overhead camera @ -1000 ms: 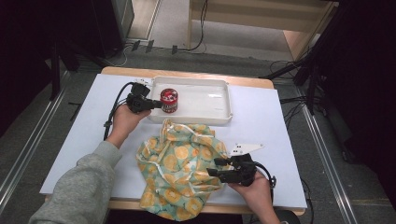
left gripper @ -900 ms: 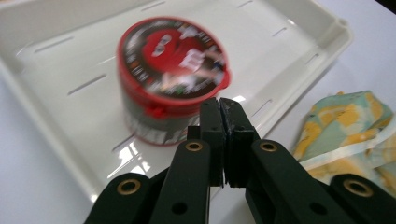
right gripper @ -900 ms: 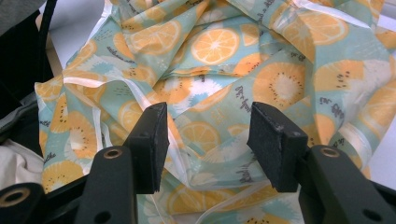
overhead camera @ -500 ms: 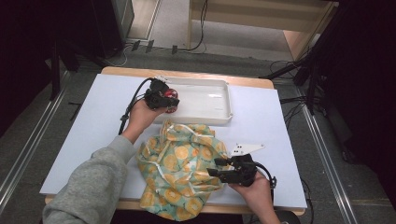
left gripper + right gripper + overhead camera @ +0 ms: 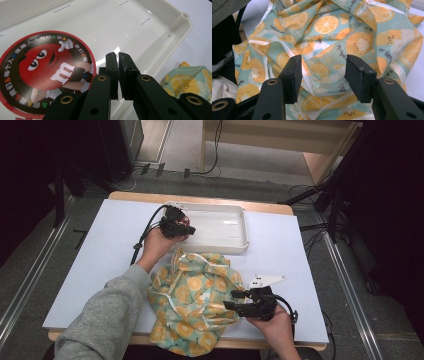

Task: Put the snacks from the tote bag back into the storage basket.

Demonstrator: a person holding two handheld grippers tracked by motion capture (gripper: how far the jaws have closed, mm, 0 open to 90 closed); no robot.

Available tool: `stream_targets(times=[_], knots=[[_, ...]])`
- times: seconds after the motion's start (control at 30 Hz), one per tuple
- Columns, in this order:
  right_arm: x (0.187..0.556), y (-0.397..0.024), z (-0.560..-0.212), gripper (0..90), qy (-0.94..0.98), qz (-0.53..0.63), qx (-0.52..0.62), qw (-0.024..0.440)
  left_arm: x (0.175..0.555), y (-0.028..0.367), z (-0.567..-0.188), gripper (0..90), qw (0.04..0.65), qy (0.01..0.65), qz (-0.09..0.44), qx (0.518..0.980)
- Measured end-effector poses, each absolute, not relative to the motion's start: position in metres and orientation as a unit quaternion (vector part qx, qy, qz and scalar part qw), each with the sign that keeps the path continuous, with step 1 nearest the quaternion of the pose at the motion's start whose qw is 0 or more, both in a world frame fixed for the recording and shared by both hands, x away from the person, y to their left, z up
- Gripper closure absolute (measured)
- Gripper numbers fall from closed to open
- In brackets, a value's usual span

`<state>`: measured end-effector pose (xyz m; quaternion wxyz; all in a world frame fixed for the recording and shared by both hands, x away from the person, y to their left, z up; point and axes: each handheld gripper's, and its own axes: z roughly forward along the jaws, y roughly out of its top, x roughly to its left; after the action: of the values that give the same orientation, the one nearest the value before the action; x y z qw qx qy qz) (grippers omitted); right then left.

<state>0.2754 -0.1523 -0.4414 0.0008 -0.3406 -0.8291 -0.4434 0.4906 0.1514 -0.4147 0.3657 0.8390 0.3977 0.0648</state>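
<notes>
With the left gripper closed on nothing over the tray, the red tin sits at its 9 o'clock, while the right gripper, jaws open, hovers at the fruit-print bag's 3 o'clock edge.

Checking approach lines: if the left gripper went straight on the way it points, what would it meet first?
Probably the white tray's floor, just beside the red candy tin; the left gripper is shut, depth uncertain.
</notes>
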Motion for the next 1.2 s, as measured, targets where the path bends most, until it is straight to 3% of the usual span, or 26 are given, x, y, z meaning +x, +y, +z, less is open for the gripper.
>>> stream_targets(times=[0.57,1.2], knots=[[0.276,-0.151,-0.442,48.6,-0.829,-0.443,-0.341,0.001,0.487,0.176,-0.416,85.9,0.364,0.414,0.065,0.831],[0.275,-0.151,-0.441,48.3,-0.828,-0.442,-0.344,0.001,0.455,0.183,-0.400,57.6,0.367,0.385,0.033,0.846]])
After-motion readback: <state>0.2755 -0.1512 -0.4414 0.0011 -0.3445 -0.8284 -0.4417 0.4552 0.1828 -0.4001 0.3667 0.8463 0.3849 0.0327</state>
